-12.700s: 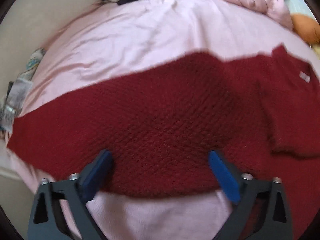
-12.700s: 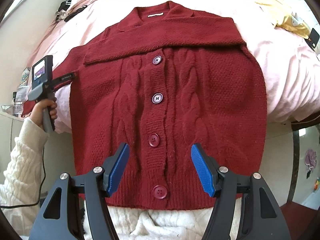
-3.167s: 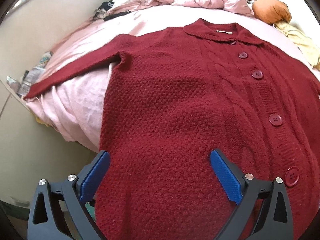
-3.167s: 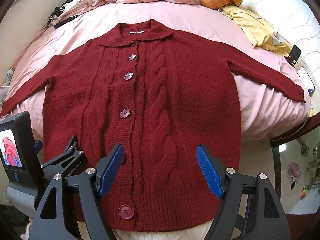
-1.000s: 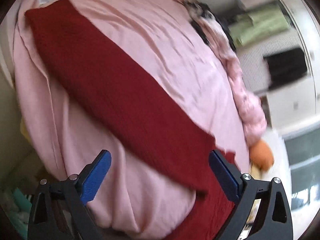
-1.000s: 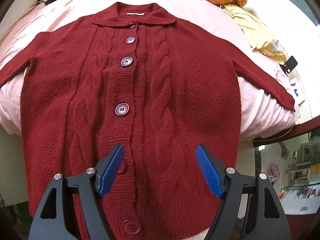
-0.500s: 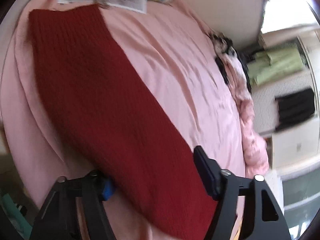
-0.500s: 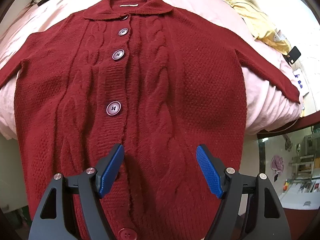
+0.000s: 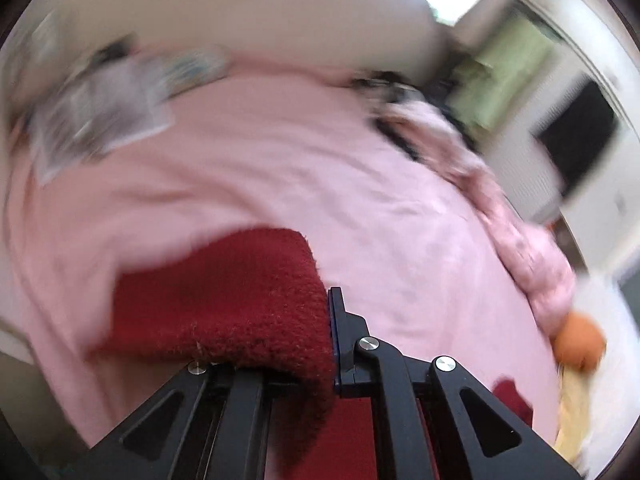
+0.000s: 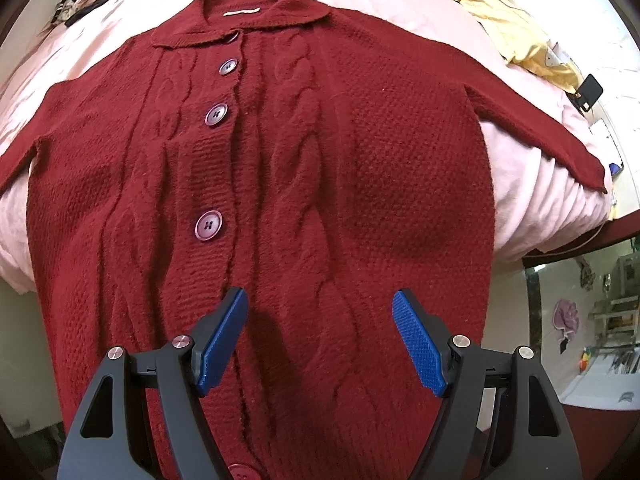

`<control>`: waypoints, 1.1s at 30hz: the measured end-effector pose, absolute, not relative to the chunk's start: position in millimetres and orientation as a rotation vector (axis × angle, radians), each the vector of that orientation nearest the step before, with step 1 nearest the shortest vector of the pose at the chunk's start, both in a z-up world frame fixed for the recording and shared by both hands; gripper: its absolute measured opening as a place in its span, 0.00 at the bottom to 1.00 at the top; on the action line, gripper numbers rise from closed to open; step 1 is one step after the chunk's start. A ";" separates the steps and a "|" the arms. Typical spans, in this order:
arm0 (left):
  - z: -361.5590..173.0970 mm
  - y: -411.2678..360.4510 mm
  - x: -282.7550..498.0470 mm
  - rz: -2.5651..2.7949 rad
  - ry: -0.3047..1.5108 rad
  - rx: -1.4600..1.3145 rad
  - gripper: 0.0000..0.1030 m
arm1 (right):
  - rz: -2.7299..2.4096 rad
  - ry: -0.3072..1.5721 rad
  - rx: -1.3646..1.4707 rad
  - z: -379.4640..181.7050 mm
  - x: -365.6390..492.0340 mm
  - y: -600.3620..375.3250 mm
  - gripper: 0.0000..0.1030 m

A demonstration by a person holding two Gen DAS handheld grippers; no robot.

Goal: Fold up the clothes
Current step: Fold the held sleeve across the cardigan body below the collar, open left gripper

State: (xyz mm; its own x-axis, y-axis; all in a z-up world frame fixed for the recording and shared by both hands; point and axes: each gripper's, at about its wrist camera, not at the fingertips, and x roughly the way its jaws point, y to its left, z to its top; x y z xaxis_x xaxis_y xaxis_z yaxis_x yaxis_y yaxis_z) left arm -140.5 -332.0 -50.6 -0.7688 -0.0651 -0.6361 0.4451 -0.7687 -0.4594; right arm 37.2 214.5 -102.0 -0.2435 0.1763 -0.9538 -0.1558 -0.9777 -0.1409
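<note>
One cardigan [image 10: 320, 184], five buttons [image 10: 208, 225], two tools [image 10: 320, 340].

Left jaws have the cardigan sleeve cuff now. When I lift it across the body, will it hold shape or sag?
Likely sag: the sleeve already droops over the left gripper. The cardigan is thick cable knit, so probably heavy enough to drag, though its fuzzy surface should resist slipping.

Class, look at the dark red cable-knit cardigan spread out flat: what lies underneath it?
Under the dark red cable-knit cardigan lies a pale pink bedsheet, visible around its edges. Anything beneath the cardigan's body is covered and cannot be seen.

papers [image 9: 100, 116] blurred, left claw [image 9: 326, 344] sleeve-covered
</note>
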 end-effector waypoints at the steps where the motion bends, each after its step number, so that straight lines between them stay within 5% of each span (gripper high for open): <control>1: -39.0 -310.1 -149.5 -2.620 0.831 0.897 0.07 | 2.325 -0.017 -1.780 -101.5 37.1 217.3 0.73; 9: -11.4 -79.0 -198.2 -3.004 0.372 1.061 0.07 | 2.307 0.091 -1.751 -101.2 38.7 252.5 0.73; 16: -104.3 113.3 -197.9 -3.019 -0.042 1.574 0.10 | 2.276 0.164 -1.728 -103.2 39.6 288.8 0.73; 18: -150.6 146.7 -198.2 -2.851 -0.180 1.866 0.11 | 2.261 0.184 -1.725 -104.6 39.5 299.7 0.73; 24: -154.6 164.9 -179.0 -2.891 -0.434 1.666 0.17 | 2.231 0.236 -1.715 -109.1 40.7 324.6 0.73; 26: -149.2 166.9 -179.5 -2.861 -0.533 1.682 0.26 | 2.220 0.252 -1.724 -112.3 39.7 326.3 0.73; 28: -140.1 160.3 -176.2 -2.838 -0.553 1.690 0.59 | 2.281 0.273 -1.718 -109.3 35.9 322.1 0.73; 30: -125.1 137.6 -164.5 -2.937 -0.383 1.721 0.83 | 2.365 0.294 -1.705 -104.3 31.2 316.1 0.73; 33: -108.7 89.3 -132.9 -3.044 -0.073 1.682 0.83 | 2.491 0.328 -1.680 -96.8 24.2 307.2 0.73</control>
